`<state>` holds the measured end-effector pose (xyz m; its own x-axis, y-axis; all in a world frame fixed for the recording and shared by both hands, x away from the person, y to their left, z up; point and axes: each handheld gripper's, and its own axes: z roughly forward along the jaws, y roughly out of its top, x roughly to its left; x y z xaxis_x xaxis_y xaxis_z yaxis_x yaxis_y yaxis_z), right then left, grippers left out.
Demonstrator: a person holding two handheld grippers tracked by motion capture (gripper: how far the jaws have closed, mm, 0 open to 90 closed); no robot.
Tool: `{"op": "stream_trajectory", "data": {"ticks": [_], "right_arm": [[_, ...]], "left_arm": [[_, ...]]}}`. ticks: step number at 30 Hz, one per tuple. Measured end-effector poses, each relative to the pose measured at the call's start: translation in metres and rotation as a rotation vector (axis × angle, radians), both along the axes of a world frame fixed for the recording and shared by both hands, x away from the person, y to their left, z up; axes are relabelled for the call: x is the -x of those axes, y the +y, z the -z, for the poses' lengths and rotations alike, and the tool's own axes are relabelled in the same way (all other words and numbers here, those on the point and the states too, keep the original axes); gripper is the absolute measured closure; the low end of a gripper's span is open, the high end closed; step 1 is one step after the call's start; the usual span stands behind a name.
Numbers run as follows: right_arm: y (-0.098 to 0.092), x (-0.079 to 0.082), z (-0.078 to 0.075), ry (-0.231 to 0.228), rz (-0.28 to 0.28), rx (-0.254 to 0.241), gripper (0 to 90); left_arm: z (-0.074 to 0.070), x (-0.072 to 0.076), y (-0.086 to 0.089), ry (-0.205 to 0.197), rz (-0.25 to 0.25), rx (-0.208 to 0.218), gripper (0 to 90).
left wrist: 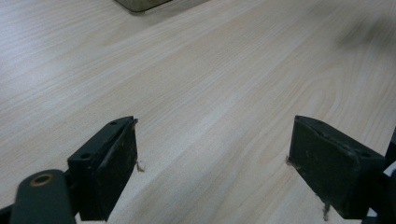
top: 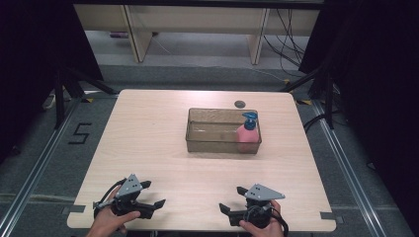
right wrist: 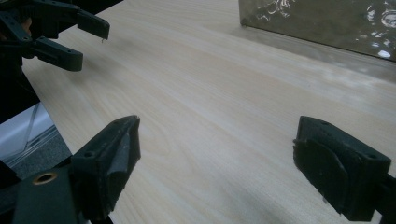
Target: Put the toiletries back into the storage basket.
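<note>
Inside, a pink pump bottle [top: 247, 133] stands in the clear rectangular bin [top: 212, 143].

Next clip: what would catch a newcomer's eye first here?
The pink pump bottle with its blue pump stands upright in the right end of a clear rectangular bin past the middle of the wooden table. At the near edge, the left gripper and right gripper wait open, holding nothing.

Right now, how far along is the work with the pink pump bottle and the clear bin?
The pink pump bottle already stands upright in the right end of the clear bin, so placement looks done. Nothing is in hand: the left gripper and right gripper rest open near the table's front edge, apart from the bin. Little seems left.
</note>
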<state>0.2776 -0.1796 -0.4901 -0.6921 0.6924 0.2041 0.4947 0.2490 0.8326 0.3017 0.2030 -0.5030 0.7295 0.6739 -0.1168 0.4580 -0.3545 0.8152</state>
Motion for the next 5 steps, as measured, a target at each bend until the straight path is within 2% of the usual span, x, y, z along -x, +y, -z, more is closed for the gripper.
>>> {"op": "stream_trajectory", "data": {"ticks": [5], "right_arm": [[0.0011,0.0011,-0.0002,0.014,0.005,-0.008,15.6]], "left_arm": [[0.0000,-0.0001,0.0001,0.000,0.000,0.000,14.9]]}}
